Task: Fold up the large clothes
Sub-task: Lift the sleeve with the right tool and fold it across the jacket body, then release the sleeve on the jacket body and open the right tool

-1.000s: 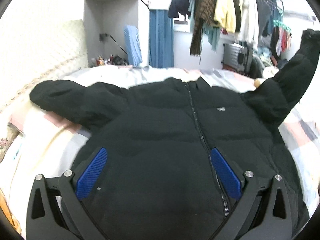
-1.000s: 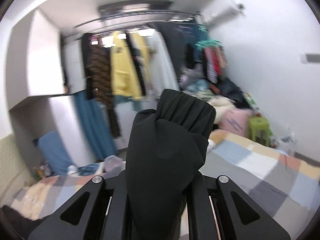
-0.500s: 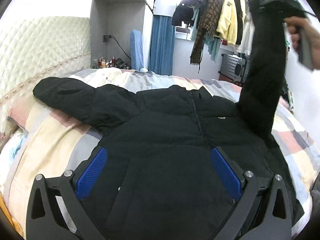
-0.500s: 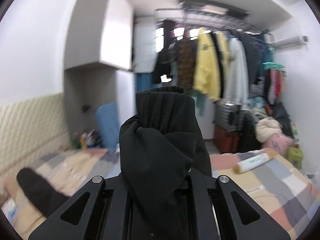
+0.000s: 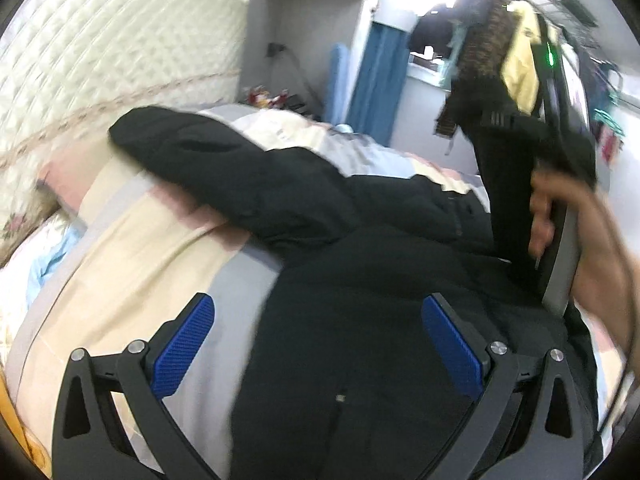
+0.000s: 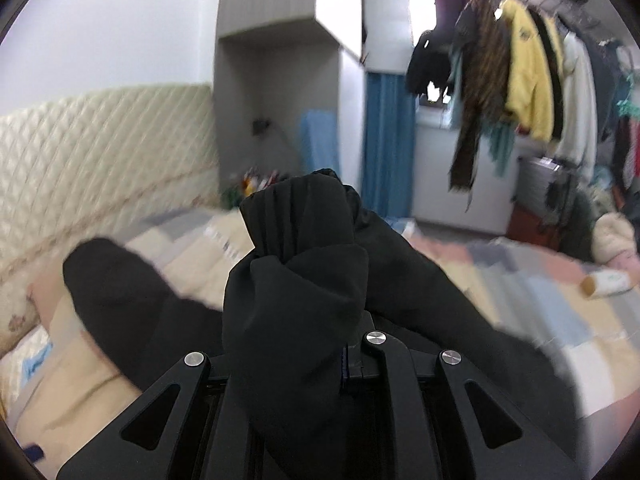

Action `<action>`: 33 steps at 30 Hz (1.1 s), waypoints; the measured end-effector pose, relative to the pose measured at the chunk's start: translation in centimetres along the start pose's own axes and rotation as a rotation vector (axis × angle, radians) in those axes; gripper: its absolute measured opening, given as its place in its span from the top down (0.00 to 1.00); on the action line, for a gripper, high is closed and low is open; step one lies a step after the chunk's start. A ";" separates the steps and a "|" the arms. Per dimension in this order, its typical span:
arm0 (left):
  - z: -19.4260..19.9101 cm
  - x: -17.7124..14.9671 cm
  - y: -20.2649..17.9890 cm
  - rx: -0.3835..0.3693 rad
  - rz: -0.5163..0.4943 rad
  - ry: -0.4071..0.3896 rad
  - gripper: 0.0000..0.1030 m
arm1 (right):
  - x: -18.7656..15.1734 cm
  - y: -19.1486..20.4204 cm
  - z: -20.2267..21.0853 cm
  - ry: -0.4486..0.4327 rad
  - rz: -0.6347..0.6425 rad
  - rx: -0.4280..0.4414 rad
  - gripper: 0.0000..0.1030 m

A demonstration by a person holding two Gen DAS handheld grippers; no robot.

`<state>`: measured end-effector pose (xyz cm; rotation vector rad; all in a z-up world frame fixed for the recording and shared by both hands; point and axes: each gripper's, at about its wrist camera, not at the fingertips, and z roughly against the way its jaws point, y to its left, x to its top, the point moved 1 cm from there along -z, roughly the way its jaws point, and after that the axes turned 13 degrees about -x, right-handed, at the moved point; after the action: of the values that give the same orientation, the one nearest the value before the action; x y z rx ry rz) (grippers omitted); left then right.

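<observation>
A black puffer jacket (image 5: 360,320) lies front up on the bed (image 5: 152,248). Its left sleeve (image 5: 224,168) stretches out toward the headboard; it also shows in the right wrist view (image 6: 120,292). My left gripper (image 5: 320,344) is open and empty, with blue pads, hovering over the jacket's lower left edge. My right gripper (image 6: 320,360) is shut on the cuff of the right sleeve (image 6: 296,264) and holds it raised over the jacket's chest. In the left wrist view the raised sleeve (image 5: 504,184) hangs from that gripper, held by a hand (image 5: 560,216).
A quilted cream headboard (image 5: 100,64) runs along the left. A rack of hanging clothes (image 6: 520,80) and a blue curtain (image 6: 384,140) stand beyond the bed. A white tube (image 6: 608,282) lies on the patchwork cover at the right.
My right gripper has carried the right sleeve leftward and lower, across the jacket's body. My left gripper has shifted left, toward the jacket's left edge, and stays open.
</observation>
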<state>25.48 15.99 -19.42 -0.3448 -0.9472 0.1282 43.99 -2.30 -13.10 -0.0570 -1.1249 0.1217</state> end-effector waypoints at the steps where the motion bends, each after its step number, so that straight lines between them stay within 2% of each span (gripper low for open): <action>1: -0.2 -0.1 0.4 0.005 0.010 0.003 0.00 | -1.4 0.9 -1.1 0.026 0.006 0.016 0.90; 7: -1.7 -0.6 1.9 0.014 0.049 0.035 0.00 | -6.9 3.7 -5.4 0.139 -0.004 0.082 0.90; 12: -2.8 -1.0 2.3 0.011 0.065 0.054 0.00 | -10.7 4.6 -8.1 0.233 0.021 0.085 0.90; 15: -3.5 -1.3 2.2 0.008 0.064 0.073 0.00 | -11.4 4.5 -8.5 0.266 0.023 0.096 0.90; 20: -3.6 -1.6 1.3 0.004 0.032 0.082 0.00 | -10.6 4.0 -7.9 0.316 0.047 0.117 0.86; 23: -3.6 -1.7 0.6 0.002 0.014 0.083 0.00 | -10.3 4.0 -6.5 0.345 0.083 0.141 0.75; 25: -3.6 -1.8 0.0 0.001 -0.002 0.085 0.00 | -10.1 4.0 -5.1 0.351 0.129 0.168 0.56; 27: -3.6 -1.8 -0.5 -0.003 -0.015 0.085 0.00 | -9.8 4.0 -3.6 0.337 0.180 0.179 0.22; 28: -3.6 -1.9 -0.8 -0.007 -0.023 0.086 0.00 | -9.6 3.8 -2.6 0.328 0.201 0.194 0.20; 30: -3.4 -2.0 -1.4 -0.011 -0.036 0.082 0.00 | -9.2 3.0 -0.8 0.307 0.202 0.248 0.21; 33: -3.0 -2.1 -2.5 -0.037 -0.057 0.073 0.00 | -8.6 0.4 1.4 0.280 0.178 0.229 0.21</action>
<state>26.60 12.38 -21.76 -0.3537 -0.8877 0.0459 39.04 -3.00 -20.26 0.0302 -0.8194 0.3892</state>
